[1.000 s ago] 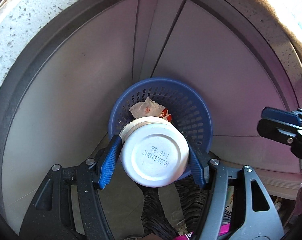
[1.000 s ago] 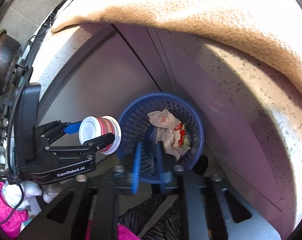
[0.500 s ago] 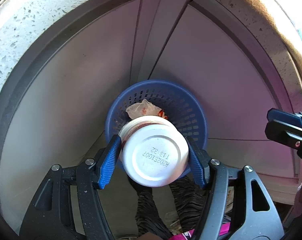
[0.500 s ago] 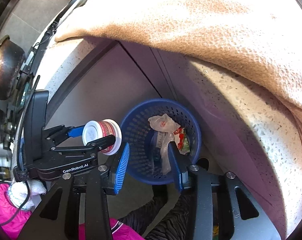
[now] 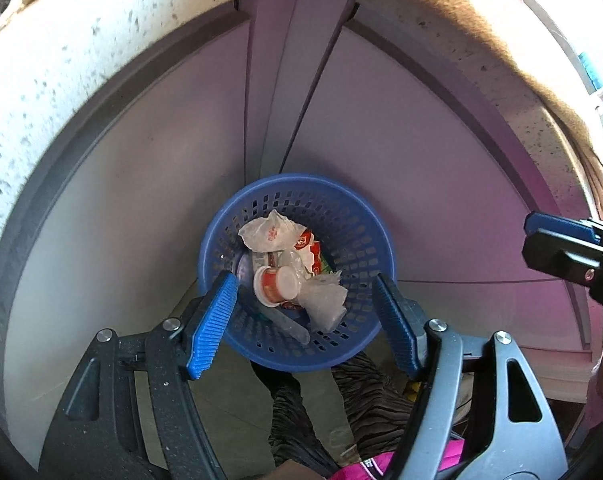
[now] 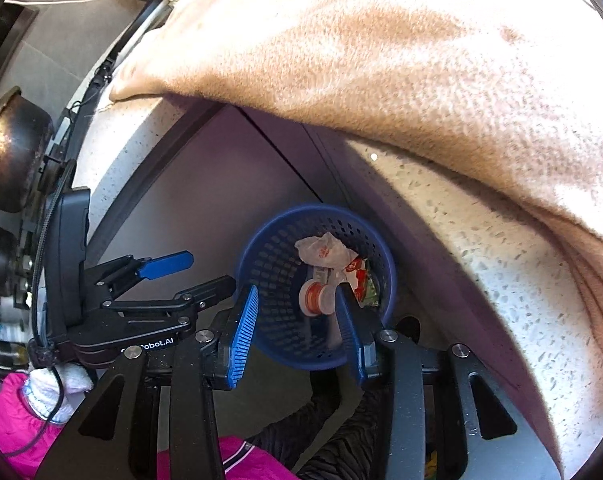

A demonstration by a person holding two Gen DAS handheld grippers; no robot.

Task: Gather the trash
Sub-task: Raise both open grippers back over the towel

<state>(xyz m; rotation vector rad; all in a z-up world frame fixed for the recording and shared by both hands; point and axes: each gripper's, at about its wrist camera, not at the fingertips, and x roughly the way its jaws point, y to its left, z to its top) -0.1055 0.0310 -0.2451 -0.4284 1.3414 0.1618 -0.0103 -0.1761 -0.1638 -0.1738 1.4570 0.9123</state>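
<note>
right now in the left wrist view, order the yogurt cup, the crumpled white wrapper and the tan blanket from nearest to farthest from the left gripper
1. yogurt cup: in the blue basket, between the left gripper fingers.
2. crumpled white wrapper: deeper in the basket, toward its far wall.
3. tan blanket: on the counter, upper right.

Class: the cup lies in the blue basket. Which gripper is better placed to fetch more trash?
Neither clearly: the left gripper and right gripper are both open and empty above the blue basket.

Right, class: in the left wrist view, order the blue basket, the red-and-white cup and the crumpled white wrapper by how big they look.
1. Blue basket, clearly largest.
2. Crumpled white wrapper.
3. Red-and-white cup; it looks close to the wrapper in size, so that order is unsure.
</note>
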